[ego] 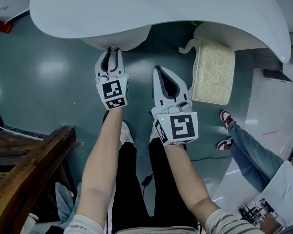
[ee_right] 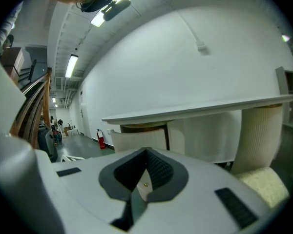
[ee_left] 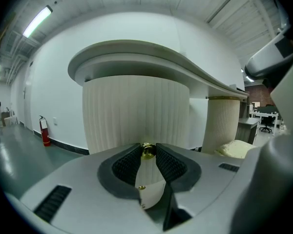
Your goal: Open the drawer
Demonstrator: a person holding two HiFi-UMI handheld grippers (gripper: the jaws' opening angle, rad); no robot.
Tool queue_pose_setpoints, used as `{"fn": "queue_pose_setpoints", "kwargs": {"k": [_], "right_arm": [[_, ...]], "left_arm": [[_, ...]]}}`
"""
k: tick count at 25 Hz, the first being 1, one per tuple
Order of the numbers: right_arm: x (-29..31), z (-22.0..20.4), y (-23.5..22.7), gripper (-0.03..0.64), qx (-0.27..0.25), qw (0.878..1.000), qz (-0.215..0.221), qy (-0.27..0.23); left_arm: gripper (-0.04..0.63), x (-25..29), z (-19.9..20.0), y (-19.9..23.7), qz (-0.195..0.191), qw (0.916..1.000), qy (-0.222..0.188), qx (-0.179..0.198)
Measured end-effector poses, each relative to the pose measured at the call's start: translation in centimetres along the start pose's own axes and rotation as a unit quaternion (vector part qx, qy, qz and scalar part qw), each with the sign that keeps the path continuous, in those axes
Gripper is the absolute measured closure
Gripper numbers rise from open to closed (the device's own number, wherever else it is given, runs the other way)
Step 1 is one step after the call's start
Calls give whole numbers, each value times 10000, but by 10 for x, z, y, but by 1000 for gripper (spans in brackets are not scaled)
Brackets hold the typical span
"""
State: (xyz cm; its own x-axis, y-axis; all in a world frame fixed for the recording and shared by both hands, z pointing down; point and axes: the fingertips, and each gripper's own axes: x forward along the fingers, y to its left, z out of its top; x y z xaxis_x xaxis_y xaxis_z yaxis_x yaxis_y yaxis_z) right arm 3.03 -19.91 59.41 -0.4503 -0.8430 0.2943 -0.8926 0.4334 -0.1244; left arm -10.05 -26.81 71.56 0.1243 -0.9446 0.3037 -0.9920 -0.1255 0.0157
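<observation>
Drawer (ee_left: 136,111), ribbed and white, sits under the white surface (ego: 161,4), its inside hidden. Left gripper (ee_left: 147,156) jaws clamp its brass knob (ee_left: 147,150). Right gripper (ee_right: 145,172), beside the knob, has its jaws closed on nothing.

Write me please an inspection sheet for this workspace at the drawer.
Surface: white curved desktop, nothing seen on it.
Job's things: ribbed drawer front with a brass knob.
Clutter: cream textured cushion beside the desk.
Grippers: left gripper shut on the brass knob; right gripper shut, empty, touching nothing.
Cables: thin black cable on the floor.
Surroundings: wooden furniture, fire extinguisher, a second person's red-and-white shoes.
</observation>
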Motion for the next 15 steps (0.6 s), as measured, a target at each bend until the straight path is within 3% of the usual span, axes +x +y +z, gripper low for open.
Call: {"fn": "queue_pose_setpoints", "kwargs": {"k": [15], "right_arm": [[-16,-12,22,604,21,9997,53,227]], "left_arm": [[497,-33,-13,-7,-88,9997,187,-135]]}}
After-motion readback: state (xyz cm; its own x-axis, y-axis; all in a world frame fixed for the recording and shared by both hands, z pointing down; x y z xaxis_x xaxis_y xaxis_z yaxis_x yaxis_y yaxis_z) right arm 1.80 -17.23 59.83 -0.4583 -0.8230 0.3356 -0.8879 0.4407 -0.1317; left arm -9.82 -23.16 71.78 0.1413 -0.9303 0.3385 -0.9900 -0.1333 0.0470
